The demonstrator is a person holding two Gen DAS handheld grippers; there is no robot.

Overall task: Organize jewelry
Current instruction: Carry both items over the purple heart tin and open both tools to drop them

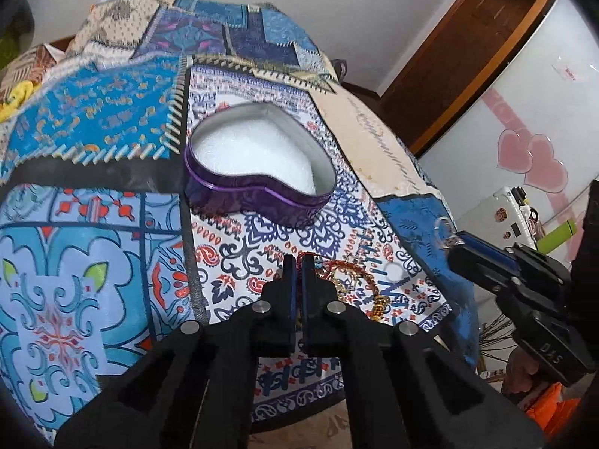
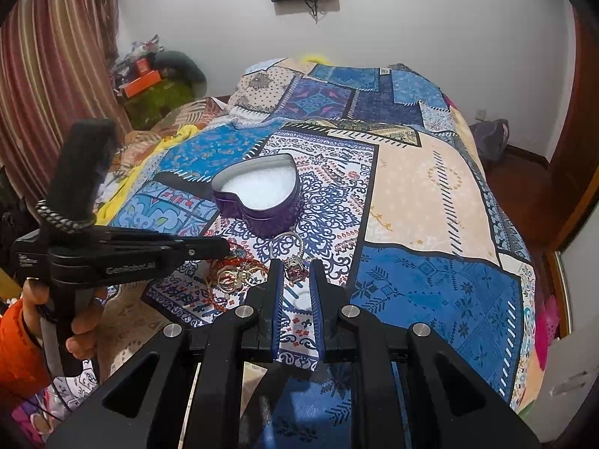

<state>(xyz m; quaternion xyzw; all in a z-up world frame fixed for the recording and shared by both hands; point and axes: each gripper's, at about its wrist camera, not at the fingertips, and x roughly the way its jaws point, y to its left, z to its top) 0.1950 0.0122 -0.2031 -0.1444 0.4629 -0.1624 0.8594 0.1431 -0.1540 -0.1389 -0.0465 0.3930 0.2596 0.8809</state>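
Note:
A purple heart-shaped tin [image 1: 258, 191] with white foam inside stands open on the patterned bedspread; it also shows in the right wrist view [image 2: 258, 202]. A heap of jewelry [image 1: 355, 280] with red beads, gold chains and rings lies in front of it, also seen from the right [image 2: 236, 273]. My left gripper [image 1: 298, 262] is shut on a red beaded strand at the heap's left edge. My right gripper [image 2: 295, 271] holds a silver ring with a purple stone [image 2: 295, 267] between its fingers, a little above the cloth; it shows in the left wrist view [image 1: 455, 241].
The patchwork bedspread [image 2: 430, 194] covers the whole bed. A cluttered corner with an orange box [image 2: 146, 78] lies far left by the striped curtain. A wooden door frame [image 1: 460, 52] and a white cabinet with pink hearts [image 1: 531, 149] stand to the right.

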